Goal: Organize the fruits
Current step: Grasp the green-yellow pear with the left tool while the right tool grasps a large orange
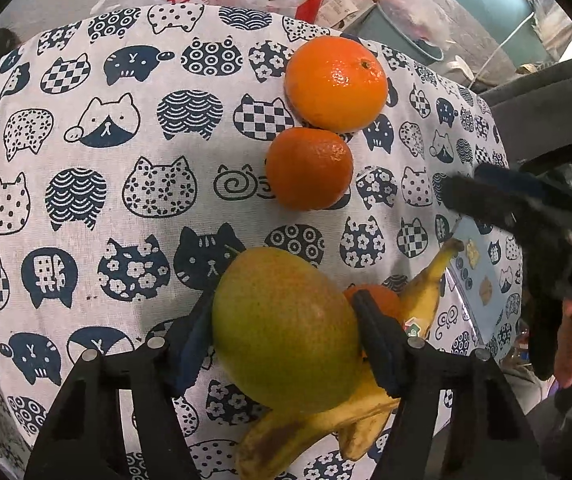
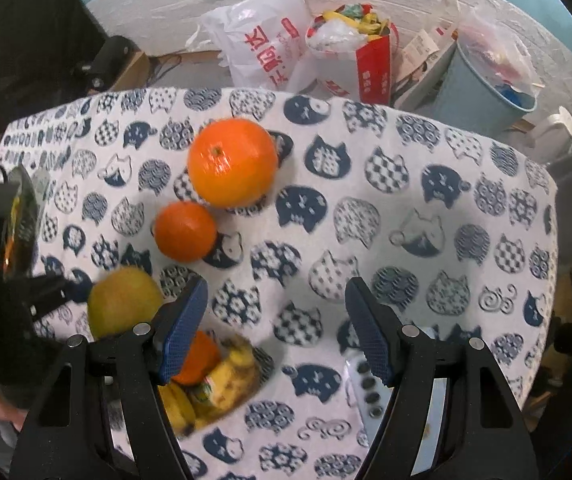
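Observation:
My left gripper (image 1: 286, 324) is shut on a green-yellow pear (image 1: 286, 328) and holds it above a bunch of bananas (image 1: 318, 424) and a small orange (image 1: 382, 300). A large orange (image 1: 336, 82) and a smaller tangerine (image 1: 310, 168) lie in a row further out on the cat-print cloth. In the right wrist view, my right gripper (image 2: 275, 328) is open and empty over the cloth. The pear (image 2: 123, 300), large orange (image 2: 231, 162), tangerine (image 2: 185, 231), bananas (image 2: 213, 380) and left gripper (image 2: 51, 292) lie to its left.
The cat-print cloth (image 2: 426, 240) covers the table. A light blue box (image 2: 370, 396) lies by the right gripper's finger. Behind the table stand plastic bags (image 2: 263, 46), a red bag (image 2: 366, 56) and a blue bin (image 2: 486, 84). The right gripper (image 1: 526, 216) shows in the left wrist view.

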`<state>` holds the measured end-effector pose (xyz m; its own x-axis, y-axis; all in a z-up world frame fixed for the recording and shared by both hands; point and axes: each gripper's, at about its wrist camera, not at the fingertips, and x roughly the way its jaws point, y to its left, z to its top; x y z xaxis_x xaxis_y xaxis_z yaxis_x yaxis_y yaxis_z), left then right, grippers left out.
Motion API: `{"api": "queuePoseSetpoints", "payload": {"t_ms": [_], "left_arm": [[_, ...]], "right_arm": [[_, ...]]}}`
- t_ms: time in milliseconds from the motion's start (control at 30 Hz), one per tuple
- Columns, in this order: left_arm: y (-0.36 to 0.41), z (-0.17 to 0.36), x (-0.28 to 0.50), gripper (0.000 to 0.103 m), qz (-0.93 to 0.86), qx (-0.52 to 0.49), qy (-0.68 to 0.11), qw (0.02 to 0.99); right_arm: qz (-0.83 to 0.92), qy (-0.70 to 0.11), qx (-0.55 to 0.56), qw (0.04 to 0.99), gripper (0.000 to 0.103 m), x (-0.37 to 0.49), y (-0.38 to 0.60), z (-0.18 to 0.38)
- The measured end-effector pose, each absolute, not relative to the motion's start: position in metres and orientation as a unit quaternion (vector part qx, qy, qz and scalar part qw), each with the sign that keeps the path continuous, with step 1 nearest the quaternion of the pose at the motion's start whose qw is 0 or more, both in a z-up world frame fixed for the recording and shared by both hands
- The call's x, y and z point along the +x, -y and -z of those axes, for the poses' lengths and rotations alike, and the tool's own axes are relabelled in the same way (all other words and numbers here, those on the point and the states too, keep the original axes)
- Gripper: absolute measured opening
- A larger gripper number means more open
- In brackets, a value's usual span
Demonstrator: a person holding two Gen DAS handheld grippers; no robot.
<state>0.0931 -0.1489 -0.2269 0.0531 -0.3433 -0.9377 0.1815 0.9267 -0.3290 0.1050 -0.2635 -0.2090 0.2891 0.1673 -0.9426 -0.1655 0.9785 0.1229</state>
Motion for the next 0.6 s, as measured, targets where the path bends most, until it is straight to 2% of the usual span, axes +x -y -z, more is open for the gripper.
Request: {"api": "queuePoseSetpoints", "payload": {"t_ms": [200, 600], "left_arm": [[0.133, 0.214, 0.088, 0.069, 0.172, -0.015, -0.651, 0.739], [0.091, 0.178, 0.102, 0.069, 0.142, 0.006, -0.609, 0.780]], "right_arm": [[-0.117, -0.577, 0.007, 0.808, 0.072, 0.131, 0.247, 0.213], [-0.110, -0.579, -0.019, 0.808, 0.073, 0.180, 0.216, 0.235]]}}
